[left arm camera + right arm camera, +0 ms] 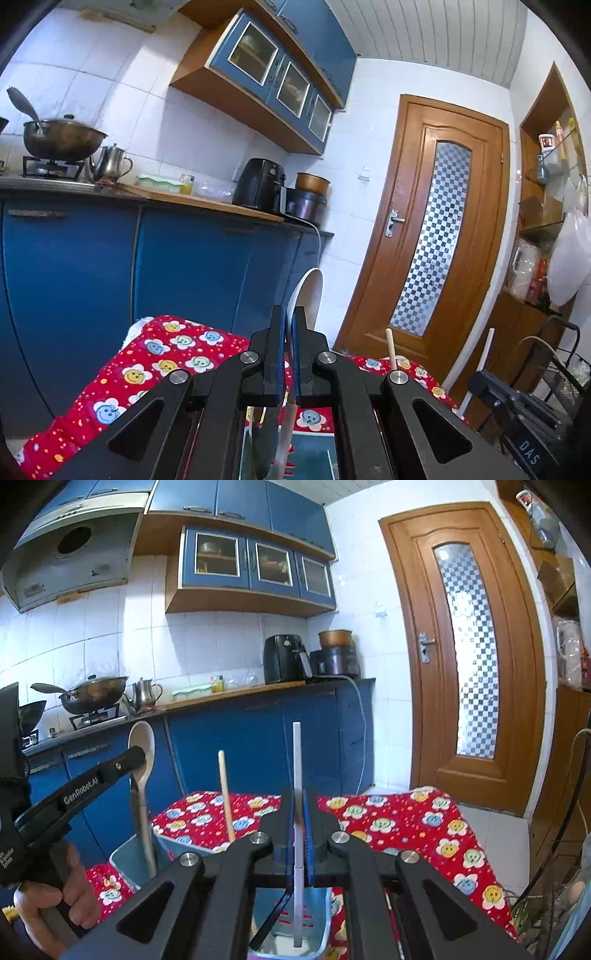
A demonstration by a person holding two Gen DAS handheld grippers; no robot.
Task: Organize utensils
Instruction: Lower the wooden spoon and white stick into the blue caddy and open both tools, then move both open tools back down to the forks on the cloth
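My left gripper (289,317) is shut on a pale wooden spoon (308,291), bowl up; its handle runs down between the jaws. In the right wrist view the left gripper (138,755) holds that spoon (142,746) upright in the left compartment of a light blue utensil holder (125,864). My right gripper (299,797) is shut on a white chopstick (297,760), upright, its lower end inside the holder's front compartment (321,934). A wooden chopstick (225,794) stands in the holder; it also shows in the left wrist view (390,347).
The holder stands on a table with a red smiley-flower cloth (406,819). Blue kitchen cabinets (258,738) and a counter with a wok (92,694), kettle and air fryer (284,659) lie behind. A wooden door (469,646) is at right. A wire basket (561,369) stands at the table's right.
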